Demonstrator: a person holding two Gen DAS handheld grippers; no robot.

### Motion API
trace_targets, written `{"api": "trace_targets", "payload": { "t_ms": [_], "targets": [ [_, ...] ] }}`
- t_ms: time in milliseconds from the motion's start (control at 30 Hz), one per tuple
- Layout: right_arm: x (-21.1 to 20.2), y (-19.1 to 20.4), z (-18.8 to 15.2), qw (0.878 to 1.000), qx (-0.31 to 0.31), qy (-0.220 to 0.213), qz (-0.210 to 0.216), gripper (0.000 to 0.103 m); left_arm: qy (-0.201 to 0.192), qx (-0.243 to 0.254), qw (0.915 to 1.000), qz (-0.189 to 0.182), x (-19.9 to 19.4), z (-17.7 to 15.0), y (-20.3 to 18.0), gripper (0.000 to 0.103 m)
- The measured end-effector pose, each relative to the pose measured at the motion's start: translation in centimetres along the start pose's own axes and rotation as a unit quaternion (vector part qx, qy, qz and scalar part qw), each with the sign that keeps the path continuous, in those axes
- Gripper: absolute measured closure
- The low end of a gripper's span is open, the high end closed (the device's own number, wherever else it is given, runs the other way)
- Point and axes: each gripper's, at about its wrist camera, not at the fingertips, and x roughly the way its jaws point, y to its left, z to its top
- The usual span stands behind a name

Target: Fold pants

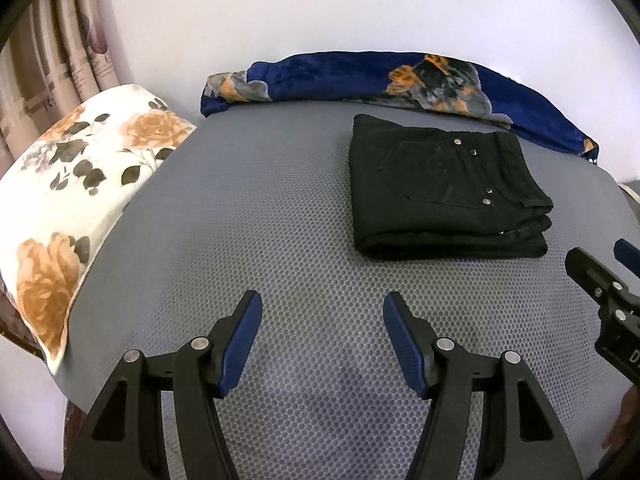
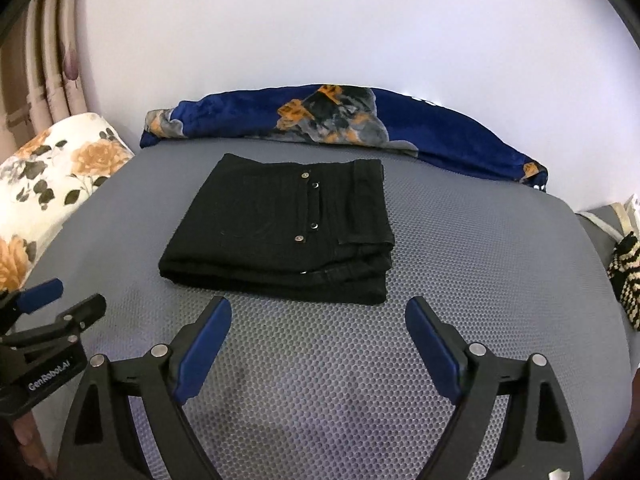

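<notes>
Black jeans, we note, lie folded into a compact stack on the grey honeycomb-textured mattress, rear pocket and metal rivets uppermost. We find the left tongs released, nothing between the blue pads, hovering over bare mattress well short of the jeans. The right tongs are likewise released and empty, just before the stack's near edge. Behind the jeans runs a rolled blue blanket; a floral pillow sits at the left.
</notes>
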Motion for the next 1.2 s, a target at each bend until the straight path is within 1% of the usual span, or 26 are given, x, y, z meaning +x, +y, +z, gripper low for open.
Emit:
{"api": "trace_targets", "payload": {
  "t_ms": [100,200,400,600,1200],
  "targets": [
    [0.2,-0.2,-0.2,1.0,0.011,0.003,0.002,0.017,0.004,-0.003,1.0,-0.007,0.1,-0.1,-0.1,0.039],
    [0.4,0.0,-0.3,1.0,0.009,0.007,0.001,0.017,0.002,0.002,1.0,-0.006,0.1,-0.2,-0.2,0.039],
    [0.6,0.7,-0.5,1.0,-0.01,0.009,-0.008,0.017,0.007,0.007,0.9999,-0.006,0.3,-0.4,-0.4,0.039],
    [0.6,1.2,-0.6,1.0,-0.018,0.01,-0.005,0.017,0.007,0.01,0.9999,-0.007,0.3,-0.6,-0.5,0.039],
    [0.8,1.0,-0.6,1.0,-0.008,0.015,0.0,0.017,0.002,0.015,0.9999,0.003,0.2,-0.8,-0.6,0.039]
  ]
}}
